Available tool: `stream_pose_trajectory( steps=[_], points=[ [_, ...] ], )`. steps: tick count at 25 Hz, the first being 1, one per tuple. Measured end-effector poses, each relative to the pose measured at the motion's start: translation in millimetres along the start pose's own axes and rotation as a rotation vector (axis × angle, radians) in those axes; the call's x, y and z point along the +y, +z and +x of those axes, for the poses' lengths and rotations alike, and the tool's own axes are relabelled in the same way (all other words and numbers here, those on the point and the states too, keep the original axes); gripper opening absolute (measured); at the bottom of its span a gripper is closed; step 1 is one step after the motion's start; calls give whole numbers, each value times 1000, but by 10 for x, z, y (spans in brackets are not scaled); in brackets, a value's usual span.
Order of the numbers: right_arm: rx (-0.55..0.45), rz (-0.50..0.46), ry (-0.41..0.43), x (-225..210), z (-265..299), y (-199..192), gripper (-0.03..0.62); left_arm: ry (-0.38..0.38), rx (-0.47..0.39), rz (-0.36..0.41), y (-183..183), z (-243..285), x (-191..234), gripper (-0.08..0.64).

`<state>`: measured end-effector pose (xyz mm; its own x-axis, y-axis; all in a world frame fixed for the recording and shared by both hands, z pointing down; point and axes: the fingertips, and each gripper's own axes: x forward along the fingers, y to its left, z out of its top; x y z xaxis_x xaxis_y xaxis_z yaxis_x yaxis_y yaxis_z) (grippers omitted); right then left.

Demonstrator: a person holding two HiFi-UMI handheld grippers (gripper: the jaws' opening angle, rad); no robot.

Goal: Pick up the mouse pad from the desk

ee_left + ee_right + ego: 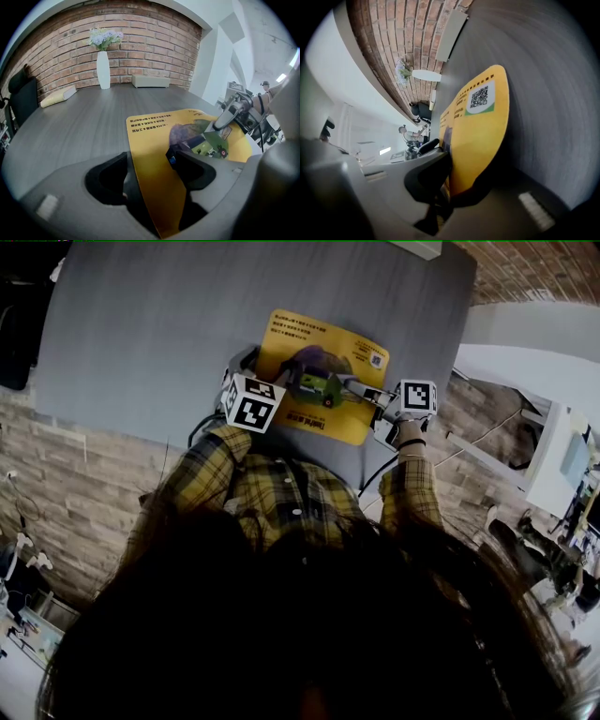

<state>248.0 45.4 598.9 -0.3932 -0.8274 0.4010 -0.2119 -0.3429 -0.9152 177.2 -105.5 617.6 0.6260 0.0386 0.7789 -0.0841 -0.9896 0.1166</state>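
Observation:
A yellow mouse pad [314, 341] with a printed picture and a QR code lies on the grey desk [141, 334]. Both grippers hold it along its near side. My left gripper [284, 387] is shut on the pad's near left edge; in the left gripper view the yellow sheet [154, 136] runs up between its jaws [150, 164]. My right gripper [364, 392] is shut on the pad's right edge. The right gripper view shows that edge [483, 126] pinched between dark jaws [450, 164] and raised off the desk. The right gripper [226, 117] also shows across the pad.
At the desk's far side stand a white vase with flowers [103, 65], a low beige box [150, 81] and a flat yellowish object [58, 96], before a brick wall. A black chair [21, 91] sits at the left. White furniture [553, 456] stands right of the desk.

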Motion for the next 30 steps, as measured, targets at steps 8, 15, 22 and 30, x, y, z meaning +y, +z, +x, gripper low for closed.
stream_pose_trajectory(
  steps=[8,15,22,30],
  points=[
    [-19,6,12,-3,-12,7,14,3,-1,-1,-5,6,-15,331],
    [-44,-42,40,59,-44,19,12,-6,-4,3,24,26,-22,327],
    [-41,-95,102,365,-73,22,12,13,2,-19,64,-3,3,328],
    [-59,-211,151,814,-112,69,12,24,-55,-7,291,-166,23,328]
  ],
)
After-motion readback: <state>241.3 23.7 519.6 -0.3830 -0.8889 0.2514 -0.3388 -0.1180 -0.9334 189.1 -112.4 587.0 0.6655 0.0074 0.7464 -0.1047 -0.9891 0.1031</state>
